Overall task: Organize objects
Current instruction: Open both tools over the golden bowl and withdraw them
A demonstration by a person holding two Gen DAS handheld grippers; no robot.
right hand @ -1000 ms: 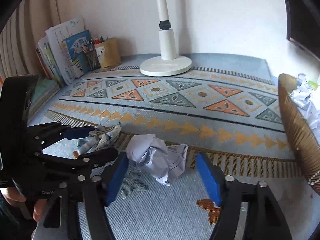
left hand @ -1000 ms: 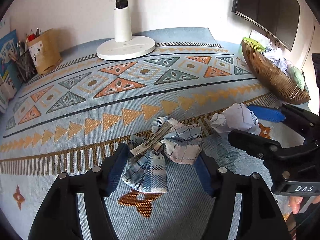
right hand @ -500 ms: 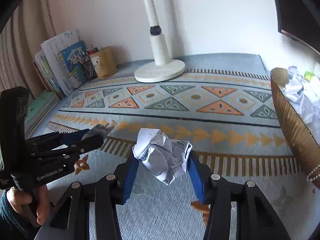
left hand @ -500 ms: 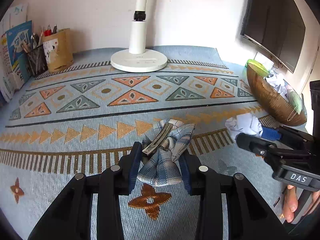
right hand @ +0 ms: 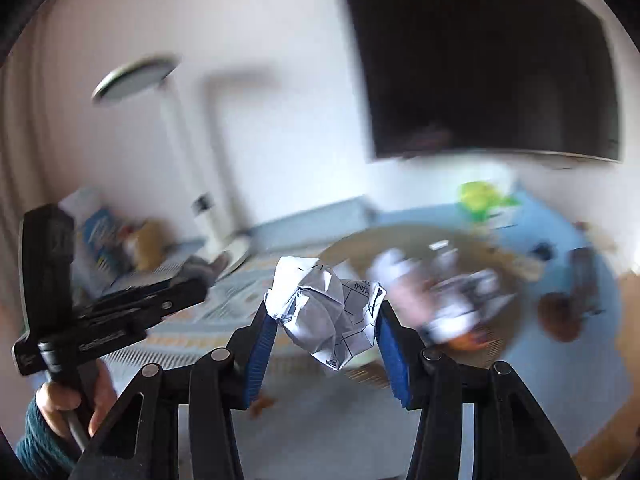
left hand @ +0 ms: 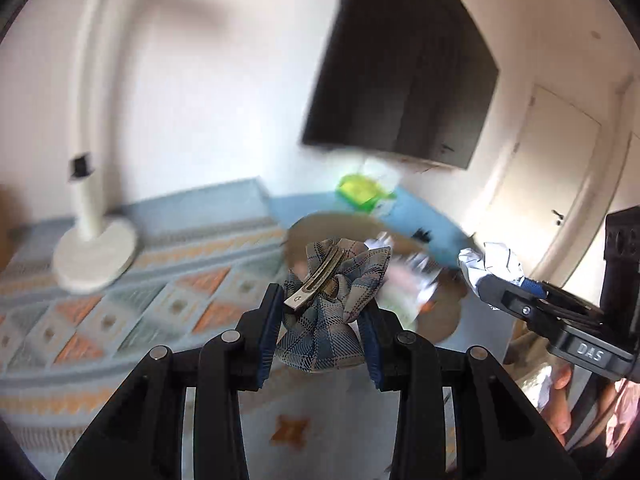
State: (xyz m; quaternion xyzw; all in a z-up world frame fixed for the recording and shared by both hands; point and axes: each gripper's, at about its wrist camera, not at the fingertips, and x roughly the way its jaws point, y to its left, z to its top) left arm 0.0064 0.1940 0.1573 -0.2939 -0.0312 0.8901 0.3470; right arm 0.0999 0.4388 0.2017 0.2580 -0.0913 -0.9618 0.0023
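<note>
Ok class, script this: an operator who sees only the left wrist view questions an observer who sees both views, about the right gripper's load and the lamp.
Operator: My left gripper clamps a plaid hair bow. What exactly is the right gripper holding?
Observer: Its jaws have just been closing on a crumpled paper ball; black ruled lines and printed characters show on it.
Operator: My view cuts off the top of the lamp. What is up there?
Observer: The lamp ends in a flat round head.
</note>
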